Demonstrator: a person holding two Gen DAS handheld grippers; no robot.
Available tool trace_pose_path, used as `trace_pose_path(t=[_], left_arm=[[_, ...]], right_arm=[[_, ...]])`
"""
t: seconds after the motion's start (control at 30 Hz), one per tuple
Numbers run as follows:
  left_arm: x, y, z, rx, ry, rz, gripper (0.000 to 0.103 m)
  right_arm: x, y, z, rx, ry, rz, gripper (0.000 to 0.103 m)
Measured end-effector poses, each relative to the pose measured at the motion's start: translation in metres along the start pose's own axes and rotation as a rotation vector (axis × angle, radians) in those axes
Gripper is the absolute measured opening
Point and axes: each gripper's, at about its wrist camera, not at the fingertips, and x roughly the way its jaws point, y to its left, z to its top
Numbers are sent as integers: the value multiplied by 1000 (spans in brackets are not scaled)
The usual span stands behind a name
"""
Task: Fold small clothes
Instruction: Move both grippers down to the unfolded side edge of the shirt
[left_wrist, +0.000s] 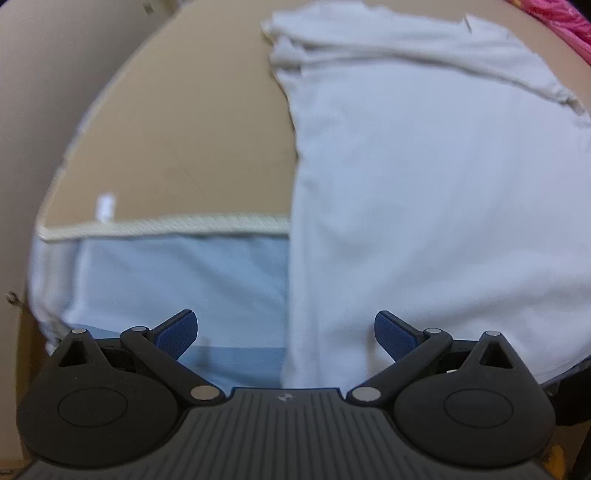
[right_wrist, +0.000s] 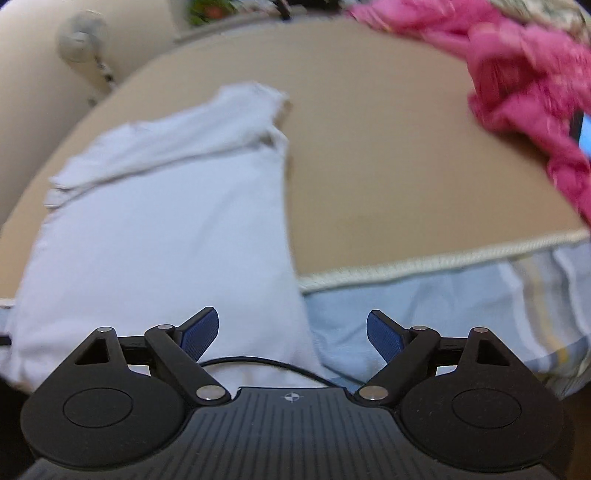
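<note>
A small white garment (left_wrist: 424, 192) lies flat on the tan surface (left_wrist: 177, 122), its sleeves folded across the far end and its near end hanging over the corded edge. It also shows in the right wrist view (right_wrist: 166, 221). My left gripper (left_wrist: 286, 334) is open and empty, above the garment's left side edge near the hem. My right gripper (right_wrist: 291, 334) is open and empty, above the garment's right side edge near the hem.
A pile of pink clothes (right_wrist: 524, 92) lies at the far right of the tan surface (right_wrist: 388, 166). A cream corded edge (right_wrist: 424, 266) borders it, with light blue sheet (right_wrist: 424, 317) below. A thin black cable (right_wrist: 266, 363) runs by my right gripper. A white fan (right_wrist: 81, 40) stands beyond the table.
</note>
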Motion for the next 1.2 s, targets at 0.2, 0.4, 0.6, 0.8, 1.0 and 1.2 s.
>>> trace_pose_path(t=[0.2, 0.4, 0.6, 0.8, 1.0, 1.2], left_arm=[[25, 1, -2, -35, 51, -53, 103], [27, 0, -6, -50, 108, -128, 103], [28, -4, -12, -43, 102, -124, 103], [25, -15, -14, -23, 115, -98, 103], [22, -24, -14, -2, 120, -81, 103], [29, -19, -15, -21, 113, -93, 103]], right_arm=[[39, -7, -10, 117, 159, 101, 90], [32, 4, -15, 96, 199, 220, 90], [25, 1, -24, 151, 165, 231, 87], [-9, 27, -41, 106, 258, 332, 87], [-66, 65, -75, -12, 331, 556, 86], [-46, 25, -42, 33, 123, 252, 89]])
